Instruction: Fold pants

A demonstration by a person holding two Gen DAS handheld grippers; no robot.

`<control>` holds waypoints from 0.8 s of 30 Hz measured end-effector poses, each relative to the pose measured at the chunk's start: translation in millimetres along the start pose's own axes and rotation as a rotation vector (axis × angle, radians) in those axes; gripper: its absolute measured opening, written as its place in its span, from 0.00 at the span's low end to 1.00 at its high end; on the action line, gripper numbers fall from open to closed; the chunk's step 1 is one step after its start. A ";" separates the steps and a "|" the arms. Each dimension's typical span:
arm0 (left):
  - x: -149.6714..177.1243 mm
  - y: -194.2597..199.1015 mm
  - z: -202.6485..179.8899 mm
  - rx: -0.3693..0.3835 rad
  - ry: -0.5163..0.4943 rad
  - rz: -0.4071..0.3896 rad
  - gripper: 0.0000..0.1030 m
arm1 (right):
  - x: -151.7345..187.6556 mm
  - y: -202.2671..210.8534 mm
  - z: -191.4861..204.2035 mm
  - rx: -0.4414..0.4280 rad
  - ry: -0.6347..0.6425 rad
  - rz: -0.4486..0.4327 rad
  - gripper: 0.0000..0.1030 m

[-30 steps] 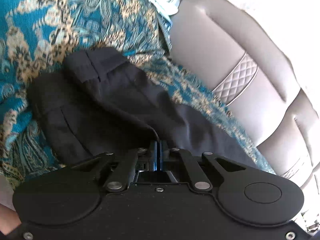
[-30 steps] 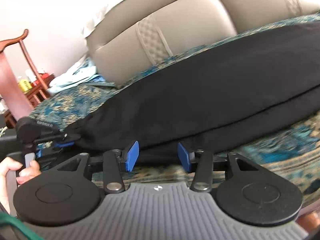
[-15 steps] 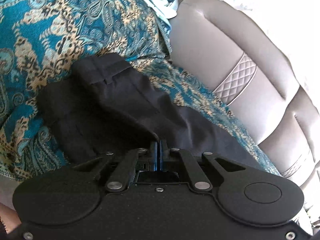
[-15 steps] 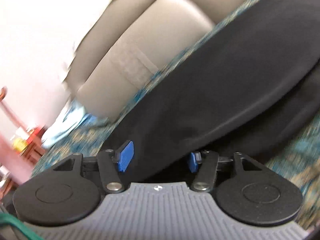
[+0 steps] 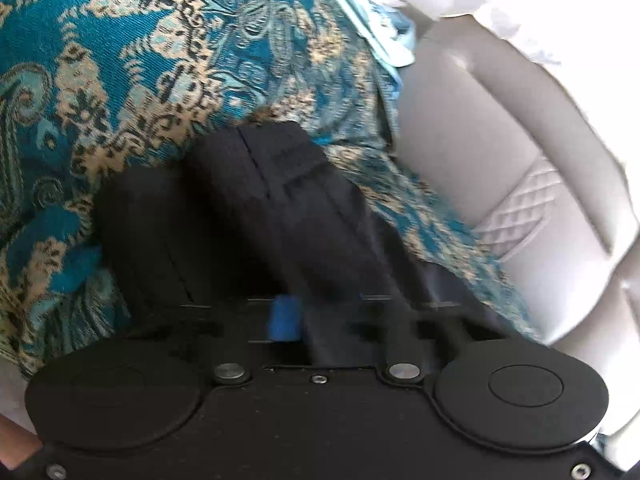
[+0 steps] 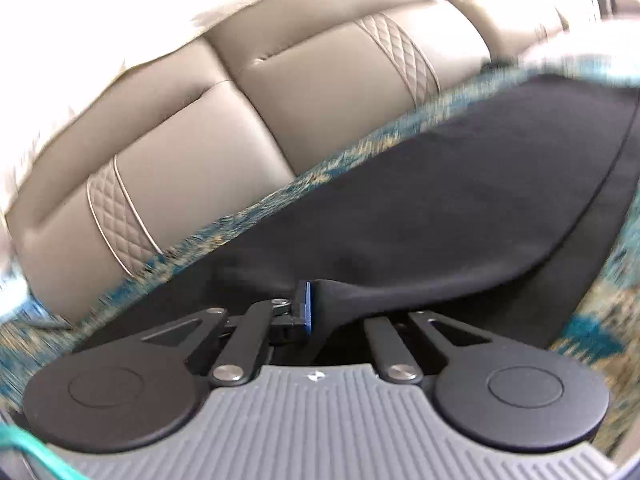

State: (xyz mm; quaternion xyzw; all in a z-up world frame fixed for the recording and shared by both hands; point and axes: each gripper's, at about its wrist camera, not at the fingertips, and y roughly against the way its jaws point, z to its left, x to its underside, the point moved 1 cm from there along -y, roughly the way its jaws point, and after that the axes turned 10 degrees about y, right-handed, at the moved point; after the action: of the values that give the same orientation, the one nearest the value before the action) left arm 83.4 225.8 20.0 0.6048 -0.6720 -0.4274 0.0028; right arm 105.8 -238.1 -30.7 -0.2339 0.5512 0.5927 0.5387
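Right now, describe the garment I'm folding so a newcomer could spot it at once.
On the beige leather sofa lies a teal paisley throw. The black pants lie on it, the only plain dark thing, with the right gripper pinching one edge.

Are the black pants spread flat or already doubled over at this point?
Doubled over: the pants show one dark layer lying over another, with an edge bunched in the right gripper. How many folds, cannot tell.
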 end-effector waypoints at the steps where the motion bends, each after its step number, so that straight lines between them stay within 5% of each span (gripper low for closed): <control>1: 0.1 3.7 -0.5 -0.006 0.006 -0.019 0.03 | 0.5 5.6 3.5 0.020 0.045 -0.017 0.08; 6: 11.2 36.7 -9.9 -0.041 -0.136 -0.150 0.02 | 6.9 33.4 2.0 0.051 0.164 -0.058 0.08; 11: 19.3 34.5 1.7 -0.118 -0.160 -0.104 0.03 | 24.8 37.5 -9.5 0.067 0.216 -0.033 0.11; 12: 20.0 32.7 4.7 -0.134 -0.154 -0.092 0.03 | 24.2 39.4 -13.3 0.076 0.219 -0.048 0.20; 17: 21.1 29.0 8.2 -0.160 -0.163 -0.090 0.03 | 3.2 21.5 -52.9 0.187 0.166 -0.072 0.27; 24: 21.2 23.8 5.8 -0.180 -0.192 -0.092 0.04 | -51.0 -15.9 -152.3 0.464 0.028 -0.074 0.26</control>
State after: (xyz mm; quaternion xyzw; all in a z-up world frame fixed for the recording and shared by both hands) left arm 55.5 209.5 19.2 0.5885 -0.5997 -0.5415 -0.0269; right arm 87.7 -398.3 -35.8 -0.1322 0.6712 0.4268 0.5916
